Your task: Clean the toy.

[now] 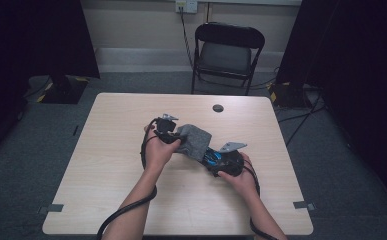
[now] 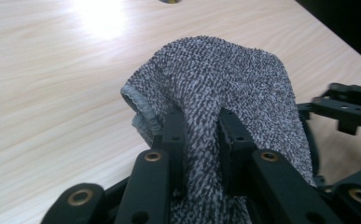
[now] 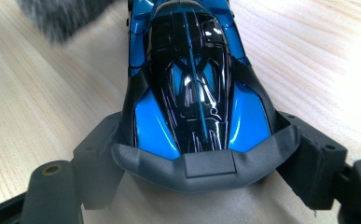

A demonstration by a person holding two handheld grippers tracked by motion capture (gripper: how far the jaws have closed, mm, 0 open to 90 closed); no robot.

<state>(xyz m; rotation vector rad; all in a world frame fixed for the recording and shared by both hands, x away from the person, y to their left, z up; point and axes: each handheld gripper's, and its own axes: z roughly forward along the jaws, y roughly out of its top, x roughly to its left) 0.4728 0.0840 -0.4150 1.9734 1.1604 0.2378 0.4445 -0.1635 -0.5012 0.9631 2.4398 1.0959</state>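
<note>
At centre frame my left gripper (image 2: 201, 140) pinches the grey cloth (image 2: 225, 79); my right gripper (image 3: 201, 163) clamps the blue toy car (image 3: 194, 88); I should wipe lightly, car steady.

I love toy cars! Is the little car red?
No, the toy car held between the right gripper's jaws is shiny blue and black.
</note>
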